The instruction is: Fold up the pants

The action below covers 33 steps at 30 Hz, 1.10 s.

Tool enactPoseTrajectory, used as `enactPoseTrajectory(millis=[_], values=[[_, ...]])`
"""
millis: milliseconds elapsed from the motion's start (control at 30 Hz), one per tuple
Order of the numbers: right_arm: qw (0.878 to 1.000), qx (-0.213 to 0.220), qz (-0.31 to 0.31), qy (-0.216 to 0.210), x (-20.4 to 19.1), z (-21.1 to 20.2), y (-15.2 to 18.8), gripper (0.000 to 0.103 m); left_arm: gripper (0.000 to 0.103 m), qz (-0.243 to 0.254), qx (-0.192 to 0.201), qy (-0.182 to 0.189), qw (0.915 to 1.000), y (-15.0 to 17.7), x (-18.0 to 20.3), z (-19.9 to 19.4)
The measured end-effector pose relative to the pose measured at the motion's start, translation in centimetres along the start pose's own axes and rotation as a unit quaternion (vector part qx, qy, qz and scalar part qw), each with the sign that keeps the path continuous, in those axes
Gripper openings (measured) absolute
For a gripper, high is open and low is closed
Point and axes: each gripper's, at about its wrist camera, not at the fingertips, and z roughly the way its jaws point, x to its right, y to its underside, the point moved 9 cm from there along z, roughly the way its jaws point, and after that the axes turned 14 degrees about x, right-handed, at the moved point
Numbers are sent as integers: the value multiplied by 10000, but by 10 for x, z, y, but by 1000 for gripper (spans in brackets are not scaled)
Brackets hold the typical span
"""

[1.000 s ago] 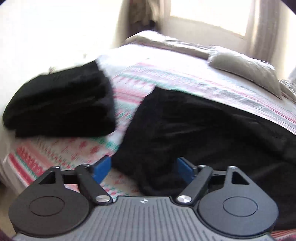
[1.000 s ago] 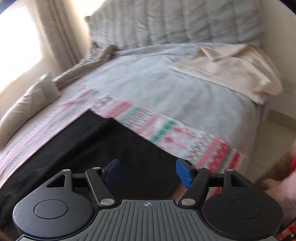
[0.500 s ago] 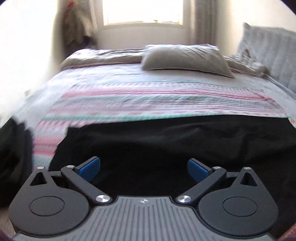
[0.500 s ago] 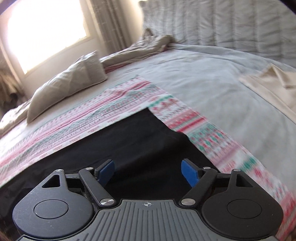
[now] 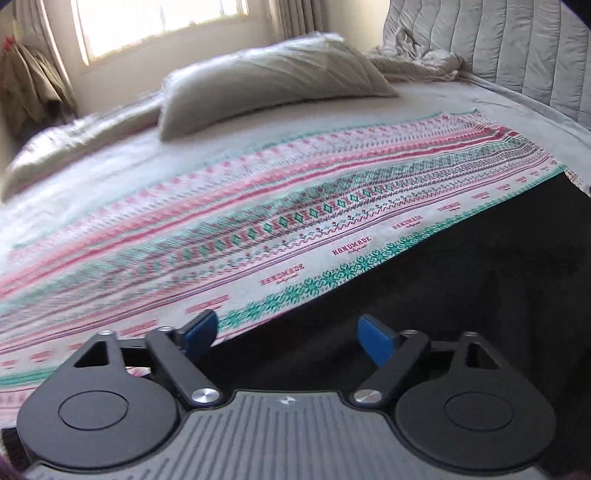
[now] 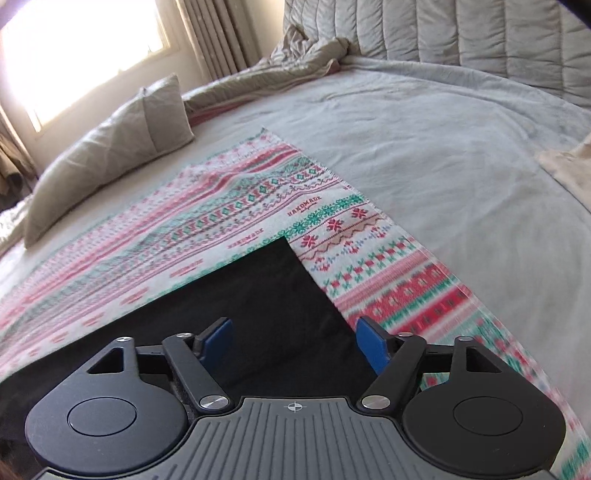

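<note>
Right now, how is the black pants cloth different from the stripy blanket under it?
The black pants are plain and dark; the patterned blanket has pink, red and green bands with the word HANDMADE printed on it. The pants lie on top, while the blanket lies underneath and shows past their edges. Both are spread flat on the bed.

Left hand-held gripper [image 5: 286, 334] and right hand-held gripper [image 6: 293, 341] gape, jaws just narrowing

We note matt black cloth pants [image 6: 258, 295] on a knit-patterned cotton-like blanket [image 5: 258, 206]; pillow [image 5: 266, 81] of creased grey fabric; headboard [image 6: 461, 33] quilted, padded cloth.
</note>
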Motion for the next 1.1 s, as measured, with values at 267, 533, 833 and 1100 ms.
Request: enactPoseTrajectory(millis=[267,533,833,1100], values=[[9984,-51,-555,97,-16,47,1,33,20,-168,-417,775,9960,14,11,33],[9923,345,-1190,-29,-43,51,-12,1,0,-90,56,667,9977,-6,19,30],[9886,1019,-1106,-1,-70,73,-49,1,0,-187,492,2,9986,-20,10,52],[9871,1275,-962,54,-82,81,-57,1,0,-154,994,-513,9936,-43,6,35]])
